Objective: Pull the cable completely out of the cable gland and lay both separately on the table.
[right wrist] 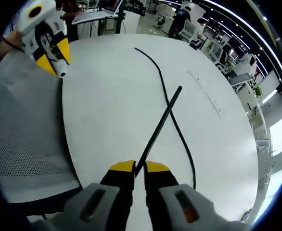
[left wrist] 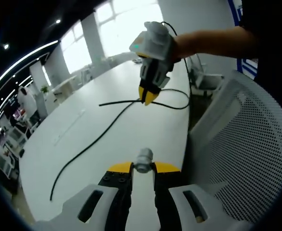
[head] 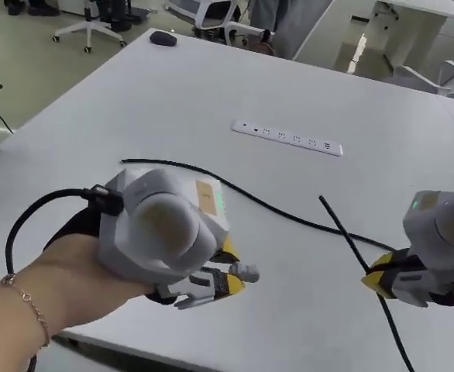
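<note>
Left claw (left wrist: 142, 168) pinches the cable gland (left wrist: 144, 157), lower centre, well apart from the cable (right wrist: 156, 131); right claw (right wrist: 139, 167) clamps that cable, which slants toward upper right.

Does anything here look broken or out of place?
Nothing looks broken. The black cable crosses over itself on the table just ahead of the right tool, which pinches it. The grey fitting sits apart from it in the left tool.

White table (head: 173, 101); office chairs (head: 90, 29); probably bright windows (left wrist: 126, 29).
</note>
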Motion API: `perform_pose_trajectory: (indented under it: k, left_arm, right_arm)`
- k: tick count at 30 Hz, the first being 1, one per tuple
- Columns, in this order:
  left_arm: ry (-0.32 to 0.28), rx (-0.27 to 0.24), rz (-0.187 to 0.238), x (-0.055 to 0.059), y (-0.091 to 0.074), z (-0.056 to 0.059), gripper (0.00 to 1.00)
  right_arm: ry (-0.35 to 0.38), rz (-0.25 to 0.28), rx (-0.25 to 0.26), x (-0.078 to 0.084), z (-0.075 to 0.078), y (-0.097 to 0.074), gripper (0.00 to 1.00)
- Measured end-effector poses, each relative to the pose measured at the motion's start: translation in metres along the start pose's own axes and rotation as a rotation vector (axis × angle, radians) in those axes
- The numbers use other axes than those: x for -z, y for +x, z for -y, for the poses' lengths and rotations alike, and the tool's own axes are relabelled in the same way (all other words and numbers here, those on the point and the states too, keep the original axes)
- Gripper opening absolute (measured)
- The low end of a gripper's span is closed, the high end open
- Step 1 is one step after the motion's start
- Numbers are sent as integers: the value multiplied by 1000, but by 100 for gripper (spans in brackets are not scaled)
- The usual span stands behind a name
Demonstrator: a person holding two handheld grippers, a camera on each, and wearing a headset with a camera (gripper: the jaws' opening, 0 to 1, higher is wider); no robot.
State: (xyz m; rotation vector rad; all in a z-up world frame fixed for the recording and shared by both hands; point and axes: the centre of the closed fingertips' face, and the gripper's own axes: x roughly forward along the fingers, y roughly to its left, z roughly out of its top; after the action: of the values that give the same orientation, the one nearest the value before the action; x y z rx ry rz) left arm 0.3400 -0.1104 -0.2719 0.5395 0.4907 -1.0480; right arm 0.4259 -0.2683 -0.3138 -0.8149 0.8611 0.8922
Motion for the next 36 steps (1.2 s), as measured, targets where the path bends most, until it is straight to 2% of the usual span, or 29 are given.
perform_pose_trajectory:
  k: [2, 3, 4, 5, 7, 8, 10, 12, 13, 15, 17, 20, 22, 24, 25, 26, 28, 33, 35, 36]
  left_arm:
    - [5, -10, -19, 3, 0, -2, 17]
    - [2, -14, -23, 3, 1, -3, 17]
    - [0, -17, -25, 3, 1, -3, 17]
    - [1, -21, -26, 3, 1, -4, 17]
    - [1, -27, -30, 2, 2, -5, 17]
    - [2, -31, -33, 1, 2, -6, 17]
    - [-1, -39, -34, 0, 1, -8, 17]
    - [-7, -43, -35, 1, 0, -8, 17]
    - [-12, -46, -36, 1, -1, -9, 17]
    - [-16, -48, -43, 3, -3, -9, 17]
    - [-14, -49, -51, 5, -6, -8, 17]
    - [-20, -40, -42, 5, -10, -8, 17]
    - [-25, -32, -26, 4, -12, -9, 17]
    - [-11, -22, -30, 5, -12, -10, 17]
    - [12, -14, -35, 5, -11, -11, 17]
    - [12, -8, -37, 5, -11, -12, 17]
    - [37, 24, -28, 2, -9, -10, 17]
    - [98, 75, -12, -3, 2, -12, 17]
    - [92, 123, 12, -6, 9, -9, 17]
    - [92, 129, 17, -6, 11, -11, 17]
  right_arm:
    - [21, 19, 3, -4, 19, 6, 5]
    - [78, 64, -14, -11, 27, 12, 5]
    - [105, 81, -19, -13, 34, 15, 5]
    - [99, 74, -13, -11, 44, 18, 5]
    - [93, 54, 55, -5, 71, 30, 6]
    - [104, 4, 77, 6, 82, 37, 6]
    - [114, -10, 89, 13, 96, 53, 7]
    - [140, -20, 90, 20, 103, 66, 7]
    - [196, -39, 82, 27, 104, 73, 7]
    - [213, -46, 92, 33, 107, 81, 9]
    - [231, -93, 131, 40, 109, 78, 13]
    - [228, -71, 148, 37, 115, 73, 24]
    - [242, -35, 114, 29, 101, 65, 24]
    - [207, -22, 131, 26, 92, 54, 23]
    - [196, 12, 155, 20, 89, 45, 23]
    - [214, 41, 155, 16, 83, 39, 23]
    - [235, 98, 133, 8, 64, 25, 23]
    - [251, 135, 150, 12, 28, -8, 23]
    - [278, 166, 140, 13, 12, -20, 23]
    - [284, 172, 138, 15, 3, -27, 22]
